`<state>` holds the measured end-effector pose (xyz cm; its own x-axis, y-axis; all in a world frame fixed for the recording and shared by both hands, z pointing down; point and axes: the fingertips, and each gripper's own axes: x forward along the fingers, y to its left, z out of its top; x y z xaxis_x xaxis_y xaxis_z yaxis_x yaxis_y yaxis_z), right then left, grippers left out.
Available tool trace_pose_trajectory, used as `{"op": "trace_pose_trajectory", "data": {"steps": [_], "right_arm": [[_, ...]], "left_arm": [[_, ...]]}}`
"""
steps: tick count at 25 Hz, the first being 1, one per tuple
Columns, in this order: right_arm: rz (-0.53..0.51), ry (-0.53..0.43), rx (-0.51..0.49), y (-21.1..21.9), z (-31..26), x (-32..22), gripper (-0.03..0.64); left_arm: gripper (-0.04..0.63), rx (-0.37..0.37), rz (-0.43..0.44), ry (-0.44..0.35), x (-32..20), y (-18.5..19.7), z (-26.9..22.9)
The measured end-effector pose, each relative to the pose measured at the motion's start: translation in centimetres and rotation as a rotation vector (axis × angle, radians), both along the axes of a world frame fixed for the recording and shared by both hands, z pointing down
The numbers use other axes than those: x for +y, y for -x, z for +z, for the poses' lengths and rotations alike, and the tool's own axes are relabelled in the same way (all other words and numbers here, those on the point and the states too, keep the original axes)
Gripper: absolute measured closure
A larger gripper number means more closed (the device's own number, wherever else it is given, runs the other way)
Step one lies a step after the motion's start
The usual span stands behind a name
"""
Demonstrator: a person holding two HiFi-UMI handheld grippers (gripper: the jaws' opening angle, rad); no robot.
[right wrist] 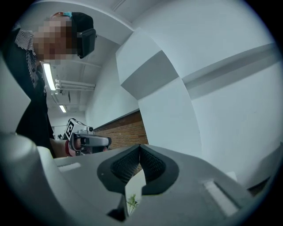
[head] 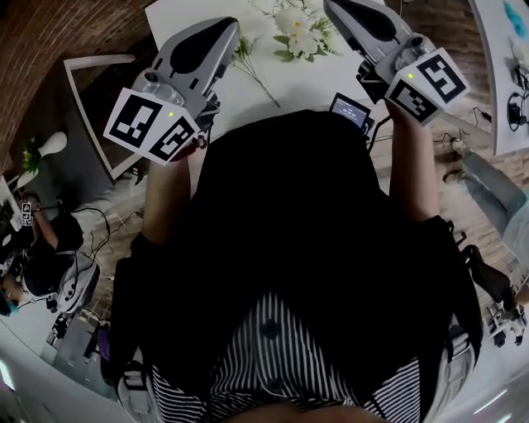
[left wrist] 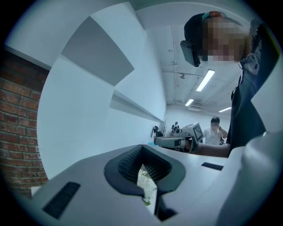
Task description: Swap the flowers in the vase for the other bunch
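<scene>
A bunch of white flowers (head: 299,33) with green leaves lies on the white table (head: 198,12) at the top of the head view. My left gripper (head: 227,29) is held at the table's near edge, to the left of the bunch, and its jaws meet at the tips with nothing between them. My right gripper (head: 335,7) is just right of the bunch, also shut and empty. In the left gripper view (left wrist: 142,146) a bit of the flowers (left wrist: 146,185) shows through the gap behind the tips. The right gripper view (right wrist: 140,145) shows a green sprig (right wrist: 131,202) the same way. No vase is in view.
A small device with a screen (head: 350,109) sits at the table's near edge by my right hand. A grey framed panel (head: 91,107) stands left of the table. Another white table (head: 496,49) is at the far right, and other people work at the left.
</scene>
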<state>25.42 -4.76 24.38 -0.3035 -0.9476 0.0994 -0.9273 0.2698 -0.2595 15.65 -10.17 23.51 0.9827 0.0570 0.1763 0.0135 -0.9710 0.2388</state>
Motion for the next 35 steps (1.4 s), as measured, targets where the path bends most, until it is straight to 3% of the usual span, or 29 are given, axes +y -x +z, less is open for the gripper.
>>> {"op": "trace_pose_trajectory", "data": {"steps": [18,26,35], "right_arm": [[0.154,0.091,-0.063,-1.0,2.9,1.4,0.609],[0.236,0.171,-0.083,-2.2,6.6,2.9,0.424],[0.179,0.241,-0.018,0.4,8.8,2.7,0.332]], "left_arm": [[0.589,-0.01,0.08,0.078,-0.9,-1.1,2.1],[0.589,-0.044,0.092,0.103,-1.1,-1.7,3.7],[0.589,-0.085,0.116,0.104,-0.9,-1.7,3.8]]}}
